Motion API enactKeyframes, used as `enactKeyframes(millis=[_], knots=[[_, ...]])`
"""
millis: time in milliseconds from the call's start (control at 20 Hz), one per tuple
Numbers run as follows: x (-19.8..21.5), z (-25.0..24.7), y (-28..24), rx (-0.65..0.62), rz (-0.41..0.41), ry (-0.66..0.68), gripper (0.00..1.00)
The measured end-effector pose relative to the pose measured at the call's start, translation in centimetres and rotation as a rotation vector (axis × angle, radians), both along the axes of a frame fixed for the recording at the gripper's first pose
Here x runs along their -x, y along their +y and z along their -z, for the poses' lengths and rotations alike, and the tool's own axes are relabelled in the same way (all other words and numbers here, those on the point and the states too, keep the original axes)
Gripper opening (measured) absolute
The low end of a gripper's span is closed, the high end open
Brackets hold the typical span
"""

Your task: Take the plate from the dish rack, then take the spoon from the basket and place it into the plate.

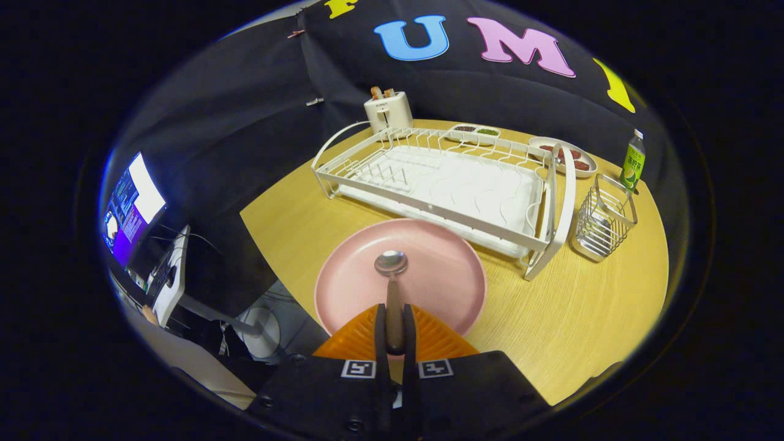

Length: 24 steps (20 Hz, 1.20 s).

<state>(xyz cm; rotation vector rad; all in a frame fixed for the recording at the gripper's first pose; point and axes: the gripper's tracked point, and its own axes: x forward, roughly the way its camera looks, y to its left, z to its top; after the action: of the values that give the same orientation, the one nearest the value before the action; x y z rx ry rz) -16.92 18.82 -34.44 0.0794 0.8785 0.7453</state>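
Gripper view: jaws of gripper point(395, 334) clamped on spoon point(392, 288) handle, bowl over pink plate point(429, 288) on table point(582, 306), before dish rack point(441, 184). Advice: lower until bowl touches, then part jaws gently.

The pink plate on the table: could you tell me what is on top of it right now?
Over the pink plate hangs a spoon, its handle clamped in the gripper. The orange fingers cover the plate's near edge, and whether the bowl touches the plate cannot be told.
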Motion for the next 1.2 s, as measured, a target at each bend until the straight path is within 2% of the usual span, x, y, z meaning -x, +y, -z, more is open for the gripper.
enactKeyframes(millis=[200,350,400,450,500,550,600,800,1000,1200], knots=[[0.6,3.2,-0.8,0.095,-0.028,0.002,0.14],[0.8,3.3,-0.7,0.093,-0.017,0.003,0.18],[0.7,3.1,-0.9,0.091,-0.009,0.0,0.29],[0.5,3.2,-0.8,0.09,-0.004,-0.002,0.35],[0.2,2.9,-0.9,0.088,0.004,-0.009,0.47],[-0.1,2.7,-0.9,0.084,0.009,-0.01,0.53],[-0.2,2.5,-1.0,0.081,0.015,-0.011,0.65],[-1.3,0.7,-1.5,0.055,0.061,-0.037,0.88],[-4.2,-3.7,-3.0,0.039,0.149,-0.131,1.0],[-8.8,-10.3,-6.2,0.043,0.273,-0.285,0.99]])
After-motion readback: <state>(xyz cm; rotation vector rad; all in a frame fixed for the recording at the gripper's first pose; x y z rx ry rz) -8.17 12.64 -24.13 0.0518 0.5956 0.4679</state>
